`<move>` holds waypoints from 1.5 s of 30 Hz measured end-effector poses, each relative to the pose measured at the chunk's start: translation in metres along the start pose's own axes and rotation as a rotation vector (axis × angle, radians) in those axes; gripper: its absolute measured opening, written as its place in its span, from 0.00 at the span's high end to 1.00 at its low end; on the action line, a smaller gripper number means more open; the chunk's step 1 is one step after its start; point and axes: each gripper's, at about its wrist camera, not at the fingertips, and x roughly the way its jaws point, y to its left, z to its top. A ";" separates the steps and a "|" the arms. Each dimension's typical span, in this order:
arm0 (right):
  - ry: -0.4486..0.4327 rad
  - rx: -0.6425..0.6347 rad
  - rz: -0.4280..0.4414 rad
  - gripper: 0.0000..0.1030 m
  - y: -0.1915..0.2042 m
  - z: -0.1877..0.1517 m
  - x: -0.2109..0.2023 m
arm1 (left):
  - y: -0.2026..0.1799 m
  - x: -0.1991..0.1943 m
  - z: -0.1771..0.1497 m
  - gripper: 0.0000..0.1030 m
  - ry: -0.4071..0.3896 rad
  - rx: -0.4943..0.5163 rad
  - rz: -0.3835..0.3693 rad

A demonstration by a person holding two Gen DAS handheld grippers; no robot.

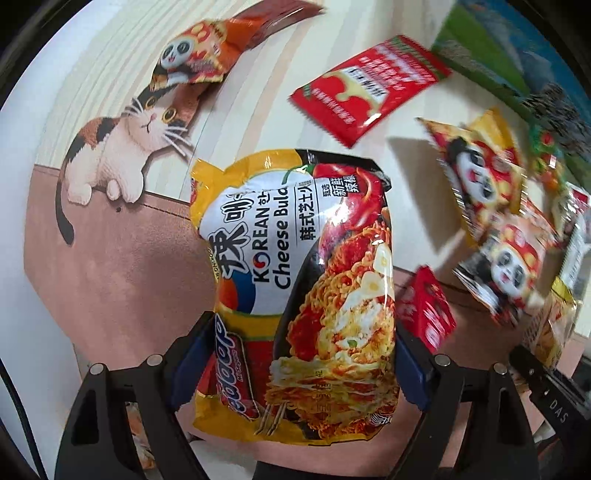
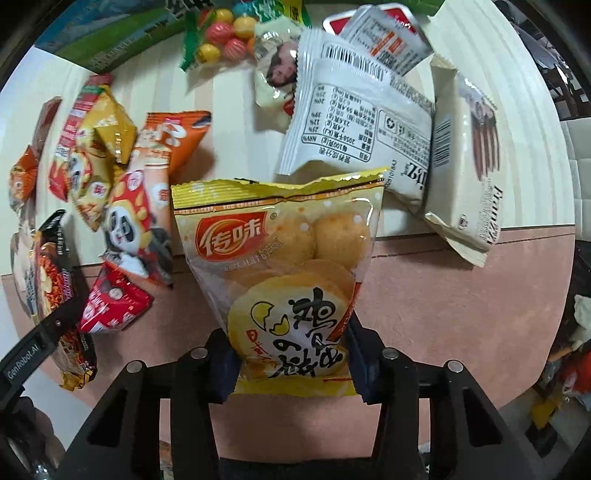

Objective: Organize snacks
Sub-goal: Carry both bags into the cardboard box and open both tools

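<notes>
In the left wrist view a big yellow Korean cheese noodle packet [image 1: 295, 280] hangs above the mat, with my left gripper [image 1: 291, 358] shut on its lower part, blue pads pressing both sides. My right gripper [image 2: 291, 365] is shut on a yellow egg cracker bag [image 2: 284, 280], which is lifted off the mat. The same noodle packet [image 2: 55, 295] and the left gripper's finger show at the left edge of the right wrist view. The right gripper's finger [image 1: 546, 384] shows at the lower right of the left wrist view.
Loose snacks lie on the cat-print mat [image 1: 122, 266]: a red sachet [image 1: 369, 88], panda packets [image 1: 484, 173], an orange panda packet [image 1: 192, 55], a small red packet [image 2: 110, 302]. White wrappers [image 2: 362, 122], a beige bag [image 2: 465, 177] and candy balls [image 2: 225, 33] lie further back.
</notes>
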 end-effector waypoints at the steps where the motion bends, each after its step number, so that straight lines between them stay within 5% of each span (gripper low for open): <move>1: -0.004 0.000 0.009 0.51 -0.004 0.001 -0.012 | 0.001 -0.004 -0.006 0.17 -0.004 0.004 -0.003; 5: -0.025 -0.014 0.060 0.51 0.007 -0.002 -0.046 | 0.005 -0.028 -0.035 0.17 -0.037 0.018 -0.038; 13: -0.136 -0.052 0.177 0.51 -0.032 0.006 -0.149 | 0.001 -0.124 -0.060 0.17 -0.209 0.071 -0.127; 18: -0.237 -0.054 0.237 0.51 -0.049 0.034 -0.222 | -0.033 -0.200 -0.030 0.17 -0.306 0.143 -0.190; 25: -0.386 -0.053 0.257 0.51 -0.066 0.117 -0.294 | -0.098 -0.226 0.057 0.17 -0.332 0.229 -0.257; 35: -0.317 -0.059 0.168 0.51 -0.079 0.259 -0.252 | -0.162 -0.170 0.189 0.16 -0.115 0.252 -0.273; 45: -0.204 -0.096 0.114 0.50 -0.046 0.332 -0.172 | -0.211 -0.118 0.228 0.16 0.015 0.318 -0.229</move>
